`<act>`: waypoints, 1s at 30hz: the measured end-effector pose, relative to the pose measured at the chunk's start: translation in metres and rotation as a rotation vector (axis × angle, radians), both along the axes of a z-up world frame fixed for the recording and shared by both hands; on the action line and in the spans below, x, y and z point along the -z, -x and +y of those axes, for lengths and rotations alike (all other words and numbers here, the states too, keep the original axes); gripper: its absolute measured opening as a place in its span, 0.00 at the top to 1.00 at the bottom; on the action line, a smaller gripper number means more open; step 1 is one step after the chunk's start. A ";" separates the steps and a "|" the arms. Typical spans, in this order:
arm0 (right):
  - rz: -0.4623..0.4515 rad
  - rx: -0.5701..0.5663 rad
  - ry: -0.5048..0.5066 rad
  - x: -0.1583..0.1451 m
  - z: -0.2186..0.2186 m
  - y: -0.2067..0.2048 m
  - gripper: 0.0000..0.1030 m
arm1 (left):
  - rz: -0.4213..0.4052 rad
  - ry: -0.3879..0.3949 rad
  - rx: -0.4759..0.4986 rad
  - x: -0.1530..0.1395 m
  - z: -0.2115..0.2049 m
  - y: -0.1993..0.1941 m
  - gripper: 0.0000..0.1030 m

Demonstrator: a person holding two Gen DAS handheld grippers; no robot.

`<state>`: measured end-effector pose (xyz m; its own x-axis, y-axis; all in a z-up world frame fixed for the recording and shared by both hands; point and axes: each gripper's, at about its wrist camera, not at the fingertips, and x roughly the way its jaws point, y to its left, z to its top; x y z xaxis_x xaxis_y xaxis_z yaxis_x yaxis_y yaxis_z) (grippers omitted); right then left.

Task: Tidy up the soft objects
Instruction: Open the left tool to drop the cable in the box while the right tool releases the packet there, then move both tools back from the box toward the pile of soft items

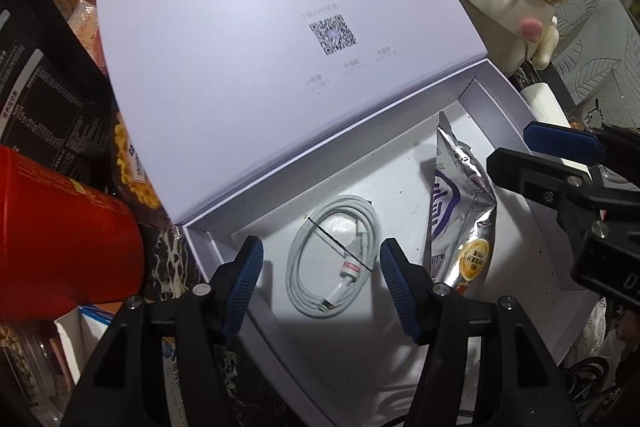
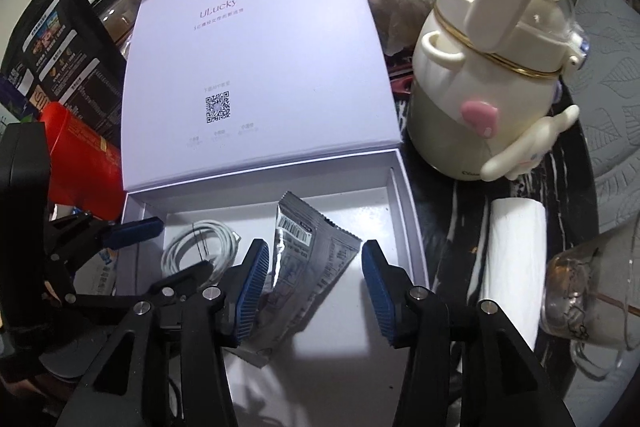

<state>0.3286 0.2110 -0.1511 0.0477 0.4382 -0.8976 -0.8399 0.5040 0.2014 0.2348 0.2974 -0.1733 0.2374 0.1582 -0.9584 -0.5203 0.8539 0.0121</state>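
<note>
An open lavender box (image 1: 400, 163) with its lid (image 1: 260, 39) standing up holds a coiled white cable (image 1: 334, 261) and a silver snack packet (image 1: 460, 223). My left gripper (image 1: 320, 283) is open above the cable, a finger on each side, not touching it. My right gripper (image 2: 314, 287) is open above the silver packet (image 2: 304, 259), which lies between its fingers. The cable (image 2: 196, 251) and box (image 2: 404, 227) also show in the right wrist view. Each gripper shows in the other's view: the right (image 1: 520, 151), the left (image 2: 160, 251).
A cream rabbit-shaped bottle (image 2: 480, 75) and a white paper roll (image 2: 516, 259) stand right of the box on a dark marbled table. A red container (image 1: 60, 235), black snack bags (image 2: 60, 39) and other clutter crowd the left. A glass jar (image 2: 588, 291) sits far right.
</note>
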 end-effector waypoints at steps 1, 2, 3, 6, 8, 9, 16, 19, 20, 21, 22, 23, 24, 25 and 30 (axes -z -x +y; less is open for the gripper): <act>-0.004 0.001 0.002 -0.002 -0.001 0.001 0.53 | -0.006 -0.004 0.002 -0.004 -0.001 0.000 0.38; -0.013 0.001 0.007 -0.004 -0.003 0.001 0.53 | -0.013 -0.007 0.004 -0.008 -0.002 0.003 0.37; -0.019 0.003 0.009 -0.006 -0.004 0.002 0.53 | -0.026 -0.012 0.009 -0.015 -0.003 0.003 0.37; -0.036 0.008 0.007 -0.016 -0.010 0.002 0.53 | -0.058 -0.034 0.029 -0.035 -0.006 0.003 0.37; -0.049 0.012 0.001 -0.026 -0.013 0.002 0.53 | -0.072 -0.055 0.033 -0.044 -0.009 0.012 0.37; -0.057 0.015 -0.005 -0.032 -0.015 0.003 0.53 | -0.085 -0.065 0.034 -0.053 -0.010 0.014 0.37; -0.121 0.023 -0.065 -0.078 -0.022 0.012 0.53 | -0.157 -0.114 0.043 -0.106 -0.013 0.023 0.37; -0.146 0.026 -0.091 -0.098 -0.023 0.018 0.53 | -0.203 -0.137 0.039 -0.134 -0.014 0.027 0.37; -0.157 0.027 -0.101 -0.106 -0.025 0.019 0.53 | -0.214 -0.142 0.037 -0.141 -0.015 0.028 0.37; -0.167 0.028 -0.110 -0.113 -0.028 0.020 0.53 | -0.226 -0.151 0.037 -0.150 -0.015 0.030 0.37; -0.178 0.030 -0.121 -0.122 -0.029 0.022 0.53 | -0.239 -0.162 0.037 -0.156 -0.016 0.033 0.37; -0.190 0.032 -0.130 -0.129 -0.030 0.024 0.53 | -0.254 -0.176 0.037 -0.166 -0.017 0.036 0.37; -0.202 0.035 -0.142 -0.138 -0.032 0.026 0.53 | -0.265 -0.184 0.036 -0.173 -0.018 0.039 0.37; -0.212 0.038 -0.154 -0.146 -0.034 0.028 0.53 | -0.278 -0.192 0.035 -0.181 -0.019 0.043 0.37; -0.267 0.042 -0.197 -0.184 -0.045 0.039 0.53 | -0.332 -0.222 0.027 -0.216 -0.031 0.061 0.37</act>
